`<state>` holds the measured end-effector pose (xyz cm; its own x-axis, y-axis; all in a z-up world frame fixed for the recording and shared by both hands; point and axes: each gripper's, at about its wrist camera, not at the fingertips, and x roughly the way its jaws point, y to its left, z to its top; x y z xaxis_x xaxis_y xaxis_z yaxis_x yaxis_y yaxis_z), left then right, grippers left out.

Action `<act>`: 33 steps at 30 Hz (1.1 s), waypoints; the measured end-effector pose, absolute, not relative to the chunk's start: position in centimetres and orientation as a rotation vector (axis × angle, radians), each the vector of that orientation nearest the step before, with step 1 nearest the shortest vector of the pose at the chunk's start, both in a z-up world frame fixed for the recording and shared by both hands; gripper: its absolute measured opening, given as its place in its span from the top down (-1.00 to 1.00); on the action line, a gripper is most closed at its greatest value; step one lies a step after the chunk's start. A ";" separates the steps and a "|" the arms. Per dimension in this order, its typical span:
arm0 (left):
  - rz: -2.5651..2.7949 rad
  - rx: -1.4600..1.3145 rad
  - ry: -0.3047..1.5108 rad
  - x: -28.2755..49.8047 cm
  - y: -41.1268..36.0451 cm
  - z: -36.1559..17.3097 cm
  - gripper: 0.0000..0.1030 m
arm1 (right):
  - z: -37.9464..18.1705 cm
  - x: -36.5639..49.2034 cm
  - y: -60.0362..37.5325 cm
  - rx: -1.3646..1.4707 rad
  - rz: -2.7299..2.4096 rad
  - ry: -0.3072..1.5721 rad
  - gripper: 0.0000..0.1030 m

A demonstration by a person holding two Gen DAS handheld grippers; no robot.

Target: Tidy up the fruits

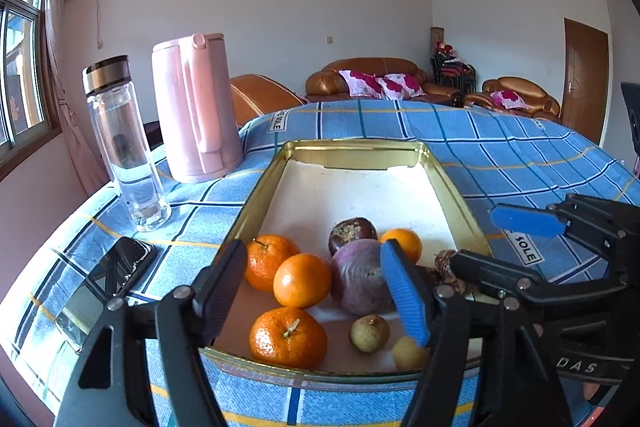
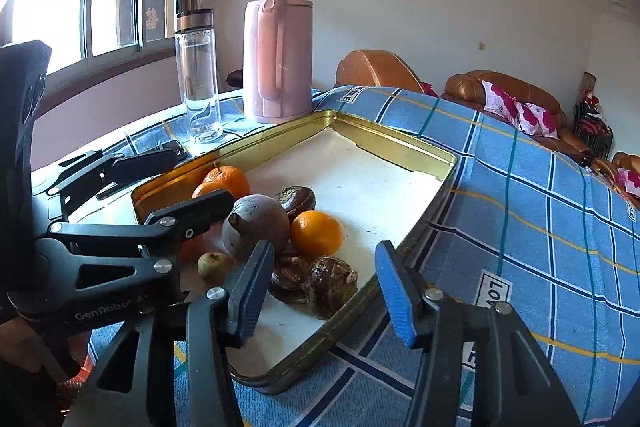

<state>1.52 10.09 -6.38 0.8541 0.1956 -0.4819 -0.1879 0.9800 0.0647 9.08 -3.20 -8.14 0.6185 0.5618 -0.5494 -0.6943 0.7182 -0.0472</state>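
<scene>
Tray (image 1: 256,203) holds 4 oranges (image 1: 302,280) and purple fruit (image 1: 358,277).

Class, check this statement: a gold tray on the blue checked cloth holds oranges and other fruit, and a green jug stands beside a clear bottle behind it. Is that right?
One detail is wrong: the jug is pink, not green, as the left wrist view shows. The rest holds: the gold tray on the blue checked cloth holds oranges and other fruit, and the jug stands beside the clear bottle behind it.

Both grippers: black linkage arms w/ silver rivets, blue ribbed pads (image 2: 394,291); left gripper (image 2: 168,187) marked "GenRobot".
</scene>
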 end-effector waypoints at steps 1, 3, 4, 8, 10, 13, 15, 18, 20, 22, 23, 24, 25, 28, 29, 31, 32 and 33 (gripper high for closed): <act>0.198 0.015 0.499 1.4 9.9 -6.1 -0.40 | -7.8 9.0 -3.6 -0.261 0.722 0.524 -0.09; 0.194 0.014 0.485 1.2 9.7 -5.6 -0.47 | -7.1 8.9 -4.4 -0.254 0.698 0.501 -0.15; 0.192 0.014 0.477 1.1 9.6 -5.4 -0.50 | -6.8 8.7 -4.9 -0.252 0.685 0.487 -0.16; 0.177 0.013 0.457 0.8 8.9 -4.4 -0.53 | -5.3 8.0 -6.7 -0.251 0.624 0.425 -0.30; 0.174 0.011 0.447 0.6 8.6 -4.1 -0.64 | -4.7 7.7 -7.5 -0.250 0.594 0.395 -0.37; 0.178 0.014 0.421 0.2 8.1 -3.4 -0.80 | -3.9 7.3 -8.7 -0.243 0.560 0.363 -0.42; 0.177 0.019 0.406 0.0 7.8 -3.1 -0.81 | -3.5 7.1 -9.3 -0.236 0.549 0.351 -0.43; 0.174 0.025 0.397 -0.2 7.4 -2.7 -0.81 | -3.1 6.9 -9.9 -0.227 0.542 0.340 -0.44; 0.172 0.032 0.395 -0.3 7.1 -2.5 -0.84 | -3.0 6.8 -10.2 -0.225 0.539 0.334 -0.44; 0.173 0.039 0.391 -0.3 6.8 -2.3 -0.86 | -2.9 6.6 -10.3 -0.223 0.535 0.330 -0.44; 0.172 0.041 0.388 -0.4 6.6 -2.2 -0.86 | -2.9 6.6 -10.4 -0.221 0.535 0.328 -0.45; 0.171 0.043 0.387 -0.5 6.5 -2.1 -0.87 | -2.9 6.5 -10.5 -0.220 0.532 0.326 -0.45; 0.170 0.044 0.386 -0.5 6.5 -2.1 -0.88 | -2.9 6.4 -10.6 -0.219 0.530 0.325 -0.45; 0.173 0.048 0.381 -0.7 6.3 -2.0 -0.94 | -2.9 6.3 -10.9 -0.216 0.521 0.322 -0.48; 0.173 0.048 0.380 -0.7 6.2 -2.0 -0.95 | -3.0 6.3 -11.0 -0.214 0.518 0.322 -0.52; 0.172 0.049 0.381 -0.7 6.1 -1.9 -0.95 | -3.0 6.3 -11.1 -0.211 0.512 0.322 -0.55; 0.172 0.050 0.383 -0.7 6.1 -2.0 -0.96 | -3.0 6.3 -11.2 -0.210 0.509 0.323 -0.55; 0.172 0.052 0.384 -0.7 6.1 -2.0 -0.96 | -3.1 6.3 -11.2 -0.209 0.507 0.324 -0.56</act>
